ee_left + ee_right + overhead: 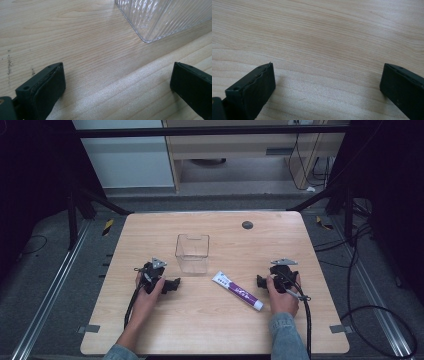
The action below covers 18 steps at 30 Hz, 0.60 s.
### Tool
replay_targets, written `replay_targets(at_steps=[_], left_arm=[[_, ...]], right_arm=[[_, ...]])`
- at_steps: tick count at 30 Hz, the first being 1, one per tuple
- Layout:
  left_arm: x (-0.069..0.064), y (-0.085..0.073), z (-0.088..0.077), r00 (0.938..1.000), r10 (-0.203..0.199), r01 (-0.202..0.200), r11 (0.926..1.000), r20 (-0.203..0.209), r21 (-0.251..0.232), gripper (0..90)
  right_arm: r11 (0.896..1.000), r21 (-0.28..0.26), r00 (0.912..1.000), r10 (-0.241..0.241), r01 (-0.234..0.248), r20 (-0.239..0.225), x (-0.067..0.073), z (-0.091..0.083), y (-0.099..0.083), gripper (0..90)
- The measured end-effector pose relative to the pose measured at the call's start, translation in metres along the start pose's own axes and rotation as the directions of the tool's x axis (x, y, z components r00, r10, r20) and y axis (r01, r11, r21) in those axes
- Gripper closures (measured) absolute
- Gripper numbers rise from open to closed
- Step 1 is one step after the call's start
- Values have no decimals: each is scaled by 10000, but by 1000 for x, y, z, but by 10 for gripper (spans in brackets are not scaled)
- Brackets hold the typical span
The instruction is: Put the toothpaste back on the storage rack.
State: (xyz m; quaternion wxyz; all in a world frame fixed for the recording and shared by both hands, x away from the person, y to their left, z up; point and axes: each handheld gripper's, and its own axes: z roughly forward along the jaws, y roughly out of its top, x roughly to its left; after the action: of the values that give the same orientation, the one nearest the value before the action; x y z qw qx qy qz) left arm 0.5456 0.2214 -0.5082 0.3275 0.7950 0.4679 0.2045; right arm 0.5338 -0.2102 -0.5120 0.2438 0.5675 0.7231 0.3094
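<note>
A clear ribbed plastic box point(192, 252) stands upright near the middle of the wooden table point(215, 330). A white and purple tube point(237, 291) lies flat to its right front. My left gripper point(174, 284) rests on the table left of the tube, held by a hand, its jaws wide open over bare wood. In the left gripper view the box's lower corner point(150, 22) lies ahead of the left gripper point(117, 82). My right gripper point(260, 281) rests right of the tube with its jaws open and nothing between them, over bare wood point(327, 82).
A small dark round disc point(247, 225) sits near the table's far edge. Black frame bars and cables surround the table on the floor. Cables trail from both grippers toward the near edge.
</note>
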Motion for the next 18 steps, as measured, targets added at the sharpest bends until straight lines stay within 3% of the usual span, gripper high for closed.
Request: replay_targets(at_steps=[14, 17, 18], left_arm=[[0, 0, 0, 10000, -5, 5, 10000, -8, 2, 0], [0, 0, 0, 10000, -6, 6, 10000, -9, -2, 0], [0, 0, 0, 10000, -6, 6, 10000, -8, -3, 0]], right_arm=[[9996, -28, 9992, -278, 277, -292, -3, -1, -1, 7], [9998, -136, 9997, -156, 153, -211, -4, -3, -2, 70], [9999, -101, 9992, 54, -58, -390, -5, -7, 0, 87]])
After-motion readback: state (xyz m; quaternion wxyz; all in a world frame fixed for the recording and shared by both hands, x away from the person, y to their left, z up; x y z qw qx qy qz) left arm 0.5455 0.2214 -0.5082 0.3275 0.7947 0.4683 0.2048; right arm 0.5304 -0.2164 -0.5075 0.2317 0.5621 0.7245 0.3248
